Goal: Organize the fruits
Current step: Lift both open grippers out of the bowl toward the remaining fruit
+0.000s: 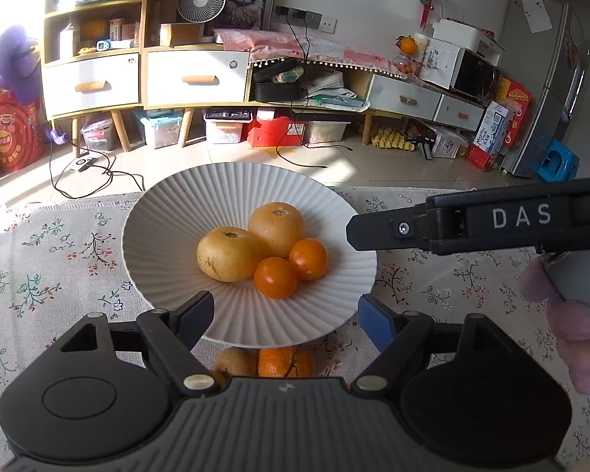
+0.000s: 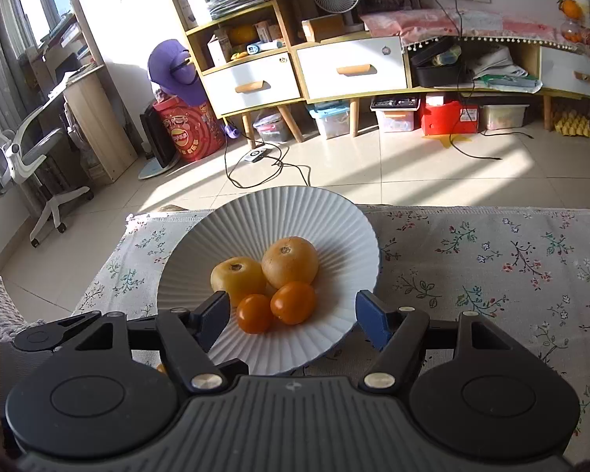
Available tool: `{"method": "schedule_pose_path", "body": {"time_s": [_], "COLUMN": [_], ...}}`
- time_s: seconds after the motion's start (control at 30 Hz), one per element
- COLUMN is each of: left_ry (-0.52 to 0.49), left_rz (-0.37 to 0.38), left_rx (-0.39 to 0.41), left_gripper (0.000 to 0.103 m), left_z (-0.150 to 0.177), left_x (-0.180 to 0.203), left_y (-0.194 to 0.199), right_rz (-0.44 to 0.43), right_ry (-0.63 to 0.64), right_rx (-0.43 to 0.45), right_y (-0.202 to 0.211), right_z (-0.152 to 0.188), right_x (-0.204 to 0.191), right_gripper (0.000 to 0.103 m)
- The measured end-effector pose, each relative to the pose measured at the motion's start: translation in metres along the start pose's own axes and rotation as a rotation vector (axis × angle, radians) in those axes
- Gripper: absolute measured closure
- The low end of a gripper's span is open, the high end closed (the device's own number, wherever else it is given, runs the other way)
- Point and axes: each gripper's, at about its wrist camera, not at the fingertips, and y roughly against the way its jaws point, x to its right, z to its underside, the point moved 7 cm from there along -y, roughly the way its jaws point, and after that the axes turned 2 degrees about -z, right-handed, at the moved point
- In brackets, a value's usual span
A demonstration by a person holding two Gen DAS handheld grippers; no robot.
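Fruits sit partly sorted: two pears (image 1: 251,242) and two oranges (image 1: 291,267) in the white bowl (image 1: 157,212), at least two more pieces (image 1: 267,362) waiting beside it, left gripper (image 1: 291,316) and right gripper (image 2: 293,316) released, empty.

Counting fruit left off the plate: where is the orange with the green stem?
In the left wrist view, the stemmed orange lies on the floral tablecloth, just under the white plate's near rim, beside a brownish fruit.
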Motion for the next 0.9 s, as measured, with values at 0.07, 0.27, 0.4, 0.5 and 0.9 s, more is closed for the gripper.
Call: {"method": "schedule_pose_path", "body": {"time_s": [0.07, 0.27, 0.4, 0.5, 0.9], "left_ry": [-0.002, -0.010, -0.022, -0.028, -0.066], "left_rz": [-0.007, -0.020, -0.034, -0.042, -0.122], "left_rx": [0.001, 0.010, 0.011, 0.003, -0.033], "left_gripper": [0.027, 0.020, 0.010, 0.010, 0.010], "left_z": [-0.001, -0.001, 0.004, 0.008, 0.041], "left_x": [0.000, 0.001, 0.001, 0.000, -0.018], "left_y": [0.007, 0.027, 0.039, 0.046, 0.067], "right_rz": [0.004, 0.020, 0.019, 0.021, 0.040], "right_ry": [0.002, 0.022, 0.029, 0.033, 0.086], "right_rx": [0.006, 0.022, 0.029, 0.031, 0.041], "right_y": [0.007, 0.026, 0.039, 0.045, 0.062], "right_z": [-0.001, 0.003, 0.010, 0.015, 0.041], "right_x": [-0.002, -0.009, -0.015, -0.018, -0.032], "right_gripper": [0.032, 0.025, 0.019, 0.017, 0.006]}}
